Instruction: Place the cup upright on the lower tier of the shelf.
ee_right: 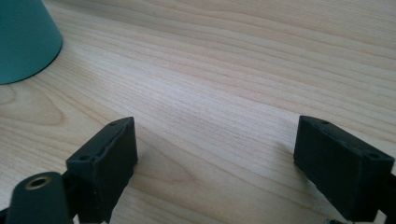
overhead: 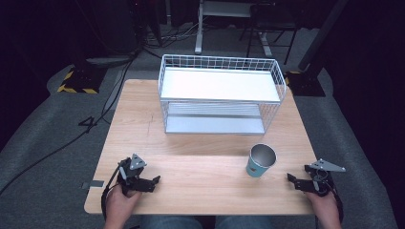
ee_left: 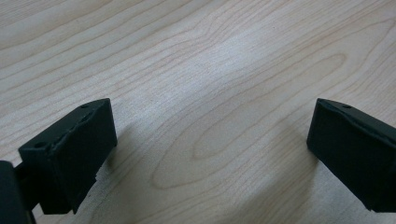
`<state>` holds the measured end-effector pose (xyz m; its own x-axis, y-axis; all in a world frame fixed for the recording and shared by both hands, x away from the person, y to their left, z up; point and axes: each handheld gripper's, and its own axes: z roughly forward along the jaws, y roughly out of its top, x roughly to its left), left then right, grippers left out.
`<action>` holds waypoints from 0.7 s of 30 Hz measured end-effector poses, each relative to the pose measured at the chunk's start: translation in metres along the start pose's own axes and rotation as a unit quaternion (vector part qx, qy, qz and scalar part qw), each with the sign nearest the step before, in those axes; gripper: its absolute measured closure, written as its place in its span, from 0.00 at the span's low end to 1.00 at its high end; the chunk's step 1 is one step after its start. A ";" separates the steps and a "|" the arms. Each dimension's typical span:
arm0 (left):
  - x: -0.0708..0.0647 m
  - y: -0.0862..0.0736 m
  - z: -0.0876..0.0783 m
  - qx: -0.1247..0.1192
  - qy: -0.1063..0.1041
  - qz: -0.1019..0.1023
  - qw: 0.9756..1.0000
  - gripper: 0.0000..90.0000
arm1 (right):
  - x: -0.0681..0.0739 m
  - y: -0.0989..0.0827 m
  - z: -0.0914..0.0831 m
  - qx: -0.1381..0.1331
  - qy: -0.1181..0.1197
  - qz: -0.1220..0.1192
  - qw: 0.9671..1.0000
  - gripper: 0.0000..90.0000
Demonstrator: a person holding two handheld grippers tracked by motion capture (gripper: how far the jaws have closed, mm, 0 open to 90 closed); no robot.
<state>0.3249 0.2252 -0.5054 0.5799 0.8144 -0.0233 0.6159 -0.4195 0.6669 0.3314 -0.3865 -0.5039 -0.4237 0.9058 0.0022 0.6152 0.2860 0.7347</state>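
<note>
A teal cup with a shiny metal inside stands upright on the wooden table, right of centre near the front. Its teal base shows at the top left of the right gripper view. My right gripper rests at the front right corner, a short way right of the cup, jaws wide apart with only bare wood between them. My left gripper sits at the front left, held by a hand, also open over bare wood. Neither holds anything.
A white wire rack with two shelves stands at the back middle of the table. Beyond the table are a grey floor, cables, stand bases with yellow-black tape and a desk frame.
</note>
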 end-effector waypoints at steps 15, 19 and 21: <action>0.003 0.004 0.004 -0.002 0.004 -0.006 1.000 0.02 | 0.015 0.004 -0.017 -0.015 0.025 -0.028 0.999 0.16; 0.003 0.006 0.005 0.000 0.006 -0.008 1.000 0.02 | 0.026 0.007 -0.022 -0.022 0.044 -0.037 0.998 0.16; 0.003 0.006 0.005 0.000 0.006 -0.008 1.000 0.02 | 0.028 0.008 -0.023 -0.024 0.048 -0.035 0.998 0.16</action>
<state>0.3331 0.2229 -0.5053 0.5631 0.8260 -0.0248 0.6255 -0.4065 0.6659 0.3087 -0.3657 -0.4825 -0.5277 0.8493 0.0118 0.5504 0.3314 0.7663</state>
